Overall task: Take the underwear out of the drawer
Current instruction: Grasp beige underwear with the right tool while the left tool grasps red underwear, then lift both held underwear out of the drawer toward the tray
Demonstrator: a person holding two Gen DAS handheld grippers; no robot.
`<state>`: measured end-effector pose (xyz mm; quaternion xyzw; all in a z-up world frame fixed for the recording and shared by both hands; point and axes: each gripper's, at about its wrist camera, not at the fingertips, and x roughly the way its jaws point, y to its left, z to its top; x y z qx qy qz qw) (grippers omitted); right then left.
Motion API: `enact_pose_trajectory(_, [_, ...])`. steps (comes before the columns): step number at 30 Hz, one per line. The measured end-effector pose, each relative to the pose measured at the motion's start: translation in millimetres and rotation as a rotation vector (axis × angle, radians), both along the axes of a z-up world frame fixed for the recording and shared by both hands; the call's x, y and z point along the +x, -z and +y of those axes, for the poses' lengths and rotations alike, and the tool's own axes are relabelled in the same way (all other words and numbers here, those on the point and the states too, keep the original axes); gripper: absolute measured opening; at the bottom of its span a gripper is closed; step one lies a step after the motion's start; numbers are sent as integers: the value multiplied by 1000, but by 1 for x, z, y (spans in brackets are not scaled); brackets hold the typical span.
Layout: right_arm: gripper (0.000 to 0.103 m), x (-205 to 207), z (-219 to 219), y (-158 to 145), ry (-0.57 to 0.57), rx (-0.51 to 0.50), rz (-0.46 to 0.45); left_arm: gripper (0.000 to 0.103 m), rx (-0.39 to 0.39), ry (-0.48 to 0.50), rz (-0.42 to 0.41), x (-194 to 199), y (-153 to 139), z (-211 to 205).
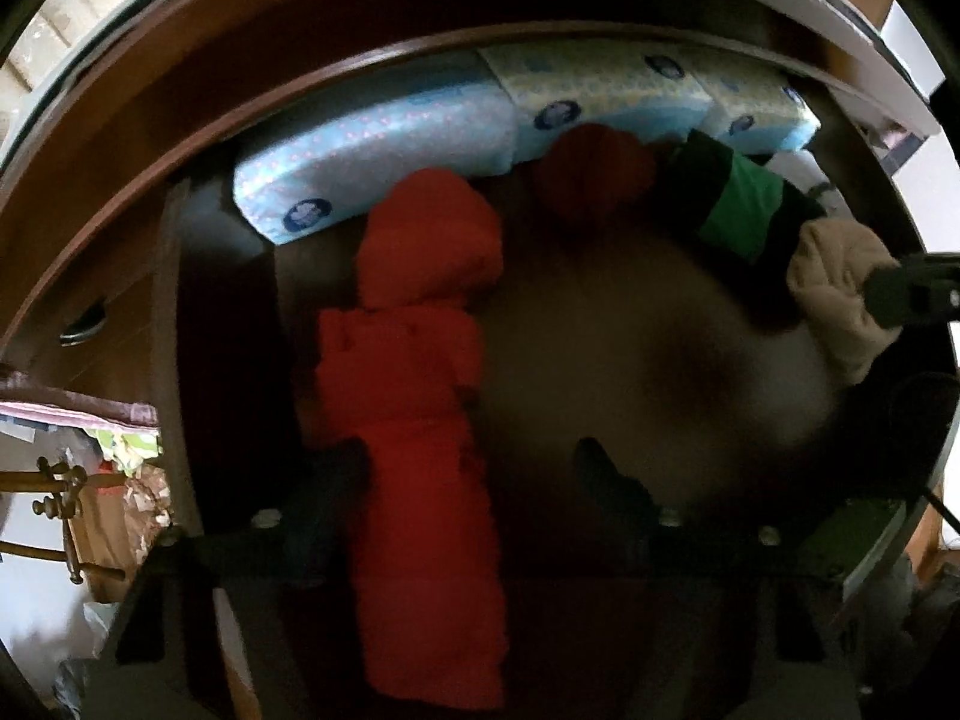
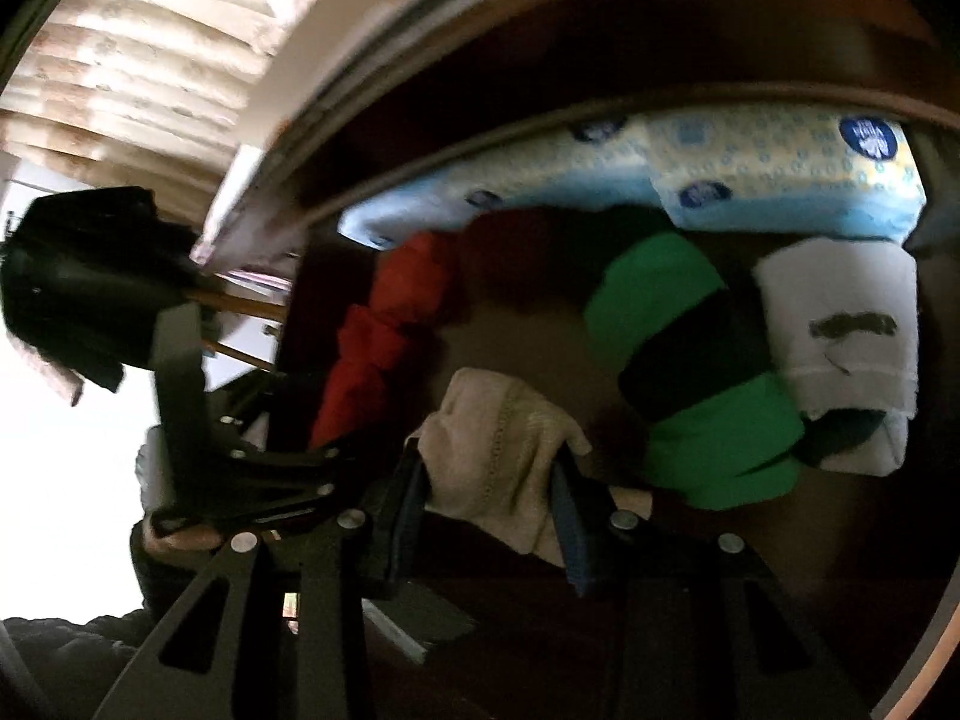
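Beige rolled underwear (image 2: 498, 444) with stitched seam, pinched in right gripper (image 2: 489, 498) jaws, left gripper (image 1: 474, 480) jaws around red roll (image 1: 414, 420)

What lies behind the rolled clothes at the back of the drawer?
Pale blue patterned packs line the drawer's back wall behind the red rolls and the green-and-black roll. Their lower edges are covered.

Left wrist view: close above the open drawer (image 1: 180, 120), facing steeply down; red garment (image 1: 420, 390) centre, pale blue packs (image 1: 384, 150) at 12 o'clock, right gripper (image 1: 906, 294) entering at 3 o'clock.

Right wrist view: close, slanted down and rolled; beige garment (image 2: 498, 438) at centre, left gripper (image 2: 90, 288) at 9 o'clock.

Shared: drawer interior, blue packs (image 2: 780, 180), red garment (image 2: 384, 342), green-and-black garment (image 1: 744, 210) (image 2: 690, 360), beige garment (image 1: 840, 294).
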<state>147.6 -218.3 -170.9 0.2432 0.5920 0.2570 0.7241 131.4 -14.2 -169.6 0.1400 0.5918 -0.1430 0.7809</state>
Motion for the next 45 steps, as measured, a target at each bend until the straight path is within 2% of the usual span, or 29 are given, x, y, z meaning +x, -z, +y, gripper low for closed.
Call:
enact_pose_trajectory(3, [42, 4, -3, -15, 0, 20, -23, 35, -49, -28, -9, 1, -9, 9])
enact_pose_trajectory(4, [42, 4, -3, -17, 3, 34, -31, 32, -67, -33, -4, 2, -11, 12])
enact_pose_trajectory(6, [42, 1, -6, -20, 11, 51, -45, 32, -85, -34, 2, 3, -13, 14])
enact_pose_trajectory(9, [42, 2, -9, -18, 14, 64, -49, 36, -60, -26, -4, 1, -12, 15])
enact_pose_trajectory(10, [42, -1, -12, -18, 15, 61, -49, 44, -45, -22, 6, 1, -11, 13])
enact_pose_trajectory(13, [42, -1, -9, -14, 8, 55, -47, 59, -3, 1, 7, -5, -2, 3])
enact_pose_trajectory(17, [42, -2, -13, -20, 14, 63, -61, 62, 107, 50, -51, -8, 7, -15])
enact_pose_trajectory(18, [42, -2, -15, -22, 18, 65, -65, 61, 102, 58, -47, -7, 7, -18])
enact_pose_trajectory(20, [42, -3, -18, -25, 31, 71, -72, 42, 37, 55, -35, -7, 3, -17])
enact_pose_trajectory(22, [42, -4, -23, -28, 45, 77, -77, 34, -6, 65, -11, -7, -2, -18])
enact_pose_trajectory(25, [42, -5, -30, -33, 71, 86, -86, 30, -81, 43, -12, -8, -13, -8])
enact_pose_trajectory(29, [42, -8, -41, -43, 105, 113, -110, 30, -179, 10, -35, -15, -37, 9])
enact_pose_trajectory(35, [42, -7, -49, -49, 141, 148, -115, 28, -264, -31, -90, -20, -69, 34])
enact_pose_trajectory(36, [42, -7, -50, -50, 145, 156, -113, 25, -270, -28, -100, -17, -72, 42])
enact_pose_trajectory(37, [42, -7, -50, -52, 150, 168, -112, 12, -278, -19, -122, -16, -80, 43])
enact_pose_trajectory(41, [42, -3, -53, -78, 156, 192, -155, 11, -346, 6, -223, -14, -124, 40])
enact_pose_trajectory(45, [42, 5, -47, -114, 127, 163, -241, 11, -298, 26, -299, -2, -143, 37])
